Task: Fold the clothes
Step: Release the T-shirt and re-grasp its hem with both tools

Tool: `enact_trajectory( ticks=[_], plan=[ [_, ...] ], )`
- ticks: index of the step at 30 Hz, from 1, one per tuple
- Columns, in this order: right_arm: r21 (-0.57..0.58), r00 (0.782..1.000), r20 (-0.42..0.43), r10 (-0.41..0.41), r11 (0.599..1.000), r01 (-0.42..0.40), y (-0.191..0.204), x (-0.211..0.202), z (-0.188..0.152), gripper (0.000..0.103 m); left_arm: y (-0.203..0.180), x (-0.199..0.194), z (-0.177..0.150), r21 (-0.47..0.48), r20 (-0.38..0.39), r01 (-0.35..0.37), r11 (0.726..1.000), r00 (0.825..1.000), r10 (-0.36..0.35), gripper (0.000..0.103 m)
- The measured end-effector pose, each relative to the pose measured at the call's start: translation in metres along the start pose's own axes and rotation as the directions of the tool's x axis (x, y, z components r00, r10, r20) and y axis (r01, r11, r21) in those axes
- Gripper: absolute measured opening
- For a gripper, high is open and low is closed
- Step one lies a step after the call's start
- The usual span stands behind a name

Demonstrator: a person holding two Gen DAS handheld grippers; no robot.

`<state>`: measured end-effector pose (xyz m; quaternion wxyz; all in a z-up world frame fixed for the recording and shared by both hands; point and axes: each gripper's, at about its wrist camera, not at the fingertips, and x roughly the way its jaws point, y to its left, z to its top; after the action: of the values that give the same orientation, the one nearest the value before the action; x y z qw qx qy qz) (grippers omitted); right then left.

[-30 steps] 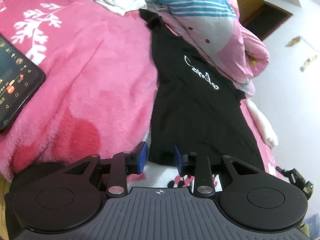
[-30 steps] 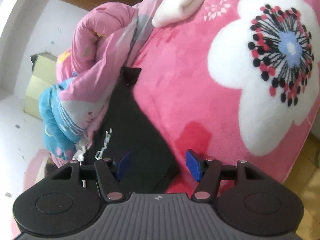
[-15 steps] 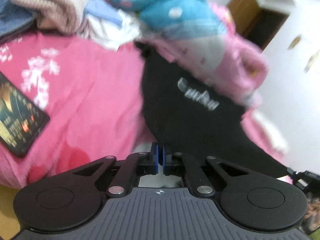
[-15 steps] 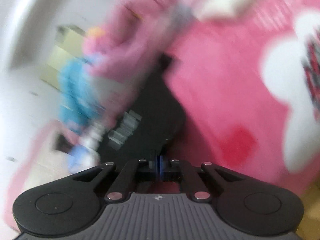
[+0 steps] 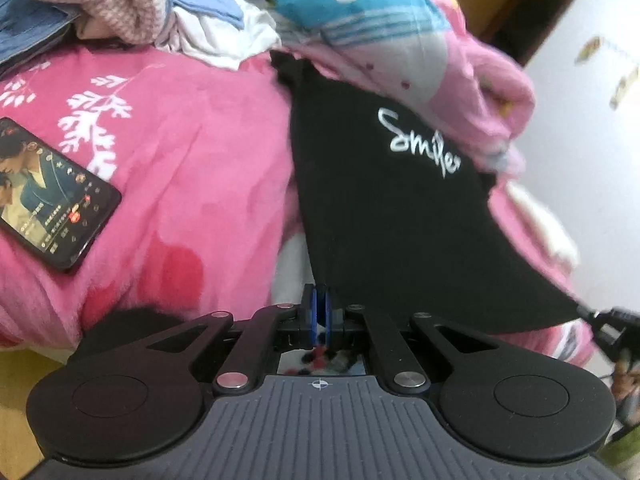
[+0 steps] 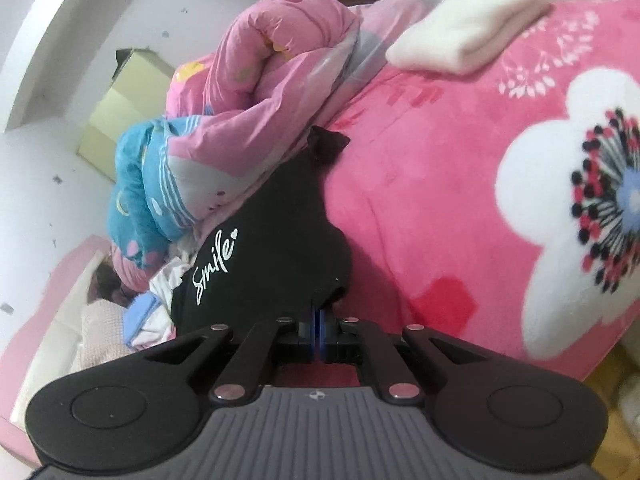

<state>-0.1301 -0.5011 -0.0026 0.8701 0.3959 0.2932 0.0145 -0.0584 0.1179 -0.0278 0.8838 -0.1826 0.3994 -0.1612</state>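
The shirt (image 5: 384, 216) is black, with "Smile" in thin white script across its chest and a small heart after the word in the right wrist view (image 6: 276, 240). It lies lengthwise on the bed, on the pink blanket (image 5: 192, 168), its far end tucked against the rolled pink and blue quilt (image 5: 360, 20). The near hem is lifted off the blanket and pulled taut, so the cloth fans out from a narrow far end into a wide, smooth near edge with no deep creases. One dark corner sticks out at the far end, just beside the quilt.

The left tongs (image 5: 320, 312) are pressed together, pinching the near hem at its left corner; their blue pads meet with the black cloth running into them. The right tongs (image 6: 318, 332) are likewise pressed together on the hem's other corner, and in the left wrist view they show at the far right edge (image 5: 612, 320), where the stretched hem ends.

A phone (image 5: 52, 196) with a lit screen lies on the blanket to the left of the shirt, well apart from it. A heap of clothes (image 5: 132, 4) sits at the far left, beside the quilt. In the right wrist view a folded white towel (image 6: 468, 24) rests on the blanket at the far side, and a large white flower (image 6: 580, 208) is printed on the blanket to the right of the shirt.
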Motion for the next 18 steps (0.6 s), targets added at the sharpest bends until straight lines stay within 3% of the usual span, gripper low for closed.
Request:
enact_trajectory(
  ticks=[4,10,18],
  plan=[
    [0.059,0.997,-0.053,-0.048,0.997,0.051,-0.024,0.011,-0.010,0.001,0.010,0.016,-0.012,-0.047,-0.067,-0.013,0.999,0.998,0.010,0.002],
    [0.053,0.995,-0.060,-0.076,0.995,0.079,-0.036,0.012,-0.015,0.001,0.008,0.018,-0.017,-0.004,-0.096,-0.033,0.999,0.995,0.033,0.002],
    [0.081,0.992,-0.083,-0.096,0.991,0.103,-0.053,0.025,-0.024,0.002,-0.004,0.025,-0.024,0.130,-0.121,-0.072,0.989,0.989,0.088,0.006]
  ],
)
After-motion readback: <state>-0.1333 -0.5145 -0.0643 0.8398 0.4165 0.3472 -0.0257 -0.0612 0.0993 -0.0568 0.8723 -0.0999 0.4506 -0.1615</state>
